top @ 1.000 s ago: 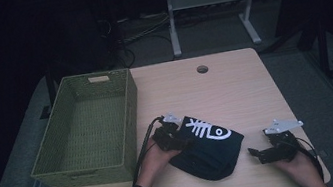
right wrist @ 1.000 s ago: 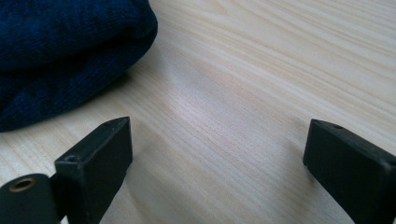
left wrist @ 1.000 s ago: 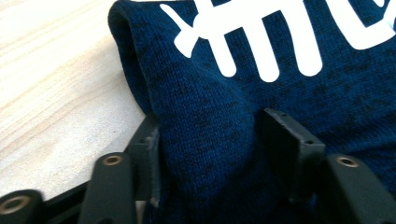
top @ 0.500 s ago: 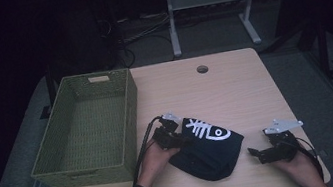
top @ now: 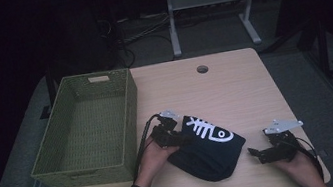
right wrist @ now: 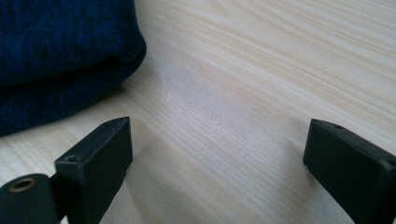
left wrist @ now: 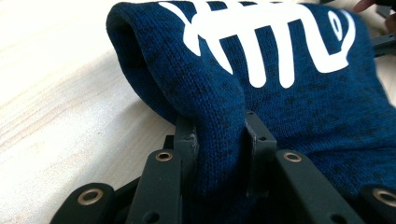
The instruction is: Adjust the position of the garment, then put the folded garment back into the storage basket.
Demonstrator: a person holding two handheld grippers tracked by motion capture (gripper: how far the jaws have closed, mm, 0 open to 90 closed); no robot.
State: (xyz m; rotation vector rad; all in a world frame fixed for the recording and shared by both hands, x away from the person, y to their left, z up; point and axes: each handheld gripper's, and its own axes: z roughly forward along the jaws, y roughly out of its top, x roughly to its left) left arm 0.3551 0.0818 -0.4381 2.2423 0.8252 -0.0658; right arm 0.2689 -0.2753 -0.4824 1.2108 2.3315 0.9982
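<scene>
The left gripper (left wrist: 219, 140) has just squeezed tight on a fold of the blue sweater (top: 208, 147), while the right gripper (right wrist: 217, 154) waits wide open nearby.

We look along our right claw (right wrist: 217, 154), whose two black jaws rise from the bottom edge and stand wide apart with bare wood between them. The pale table (right wrist: 261, 70) runs across with its grain slanting. At upper left lies the folded dark blue knit cloth (right wrist: 56, 51), resting on the table, apart from the left jaw.
</scene>
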